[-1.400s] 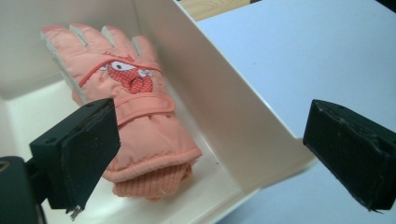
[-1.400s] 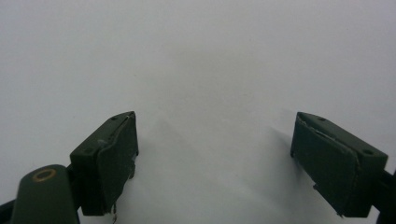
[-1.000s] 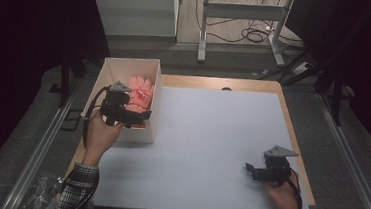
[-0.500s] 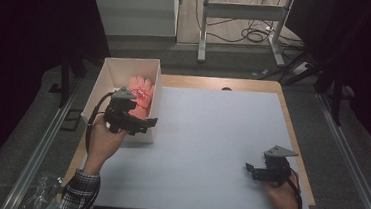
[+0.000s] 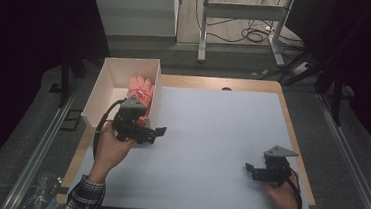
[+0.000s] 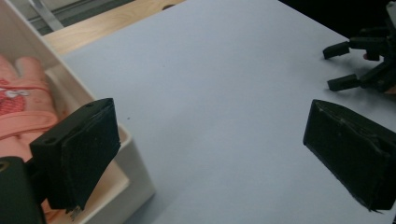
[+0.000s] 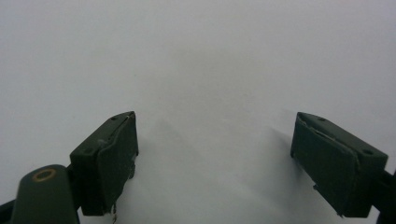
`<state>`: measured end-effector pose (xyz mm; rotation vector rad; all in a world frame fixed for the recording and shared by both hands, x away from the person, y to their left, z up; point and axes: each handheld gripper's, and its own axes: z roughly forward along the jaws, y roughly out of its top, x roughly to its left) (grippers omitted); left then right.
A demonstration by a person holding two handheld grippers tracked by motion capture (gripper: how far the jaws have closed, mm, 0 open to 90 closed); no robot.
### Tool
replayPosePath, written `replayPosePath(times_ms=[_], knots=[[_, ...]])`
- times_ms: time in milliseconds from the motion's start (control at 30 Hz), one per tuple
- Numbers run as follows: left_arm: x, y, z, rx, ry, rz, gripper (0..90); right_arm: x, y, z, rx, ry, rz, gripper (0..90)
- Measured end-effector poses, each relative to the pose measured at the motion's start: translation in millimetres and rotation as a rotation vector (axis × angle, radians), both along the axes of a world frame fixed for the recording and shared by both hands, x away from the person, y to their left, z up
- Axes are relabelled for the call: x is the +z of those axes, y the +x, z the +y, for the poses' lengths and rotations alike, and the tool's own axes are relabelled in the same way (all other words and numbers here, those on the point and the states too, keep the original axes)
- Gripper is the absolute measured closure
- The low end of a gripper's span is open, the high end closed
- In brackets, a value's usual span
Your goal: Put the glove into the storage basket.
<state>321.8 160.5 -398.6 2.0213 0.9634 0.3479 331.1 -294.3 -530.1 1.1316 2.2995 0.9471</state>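
Hovering wide open and empty beside the white rectangular box [image 5: 105, 85], the left hand-held gripper [image 5: 157, 132] could clip its wall when reaching the soft orange glove [image 5: 140, 90] inside; the right hand-held gripper [image 5: 249, 169], open, idles over the desk [image 5: 211, 131].

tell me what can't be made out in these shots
- Glove in the box: its near end is hidden behind the left gripper in the high view and cut off by the frame edge in the left gripper view.
- Glove's red print: too blurred to read.
- Right gripper: small and dark in the high view.
- Bag beside the table: cut off by the bottom edge; contents unclear.
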Motion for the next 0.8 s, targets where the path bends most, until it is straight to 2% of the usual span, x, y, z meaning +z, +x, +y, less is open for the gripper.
replayPosePath(times_ms=[433, 800], knots=[[-14.8, -6.6, -29.0, -0.085, -0.025, 0.006, 3.8, -0.2, 0.1, 0.1, 0.0, 0.001, -0.003, 15.3], [-37.4, -8.8, -52.8, -0.147, -0.015, 0.021, 3.8, -0.2, 0.1, 0.1, 0.0, 0.0, -0.004, 15.3]])
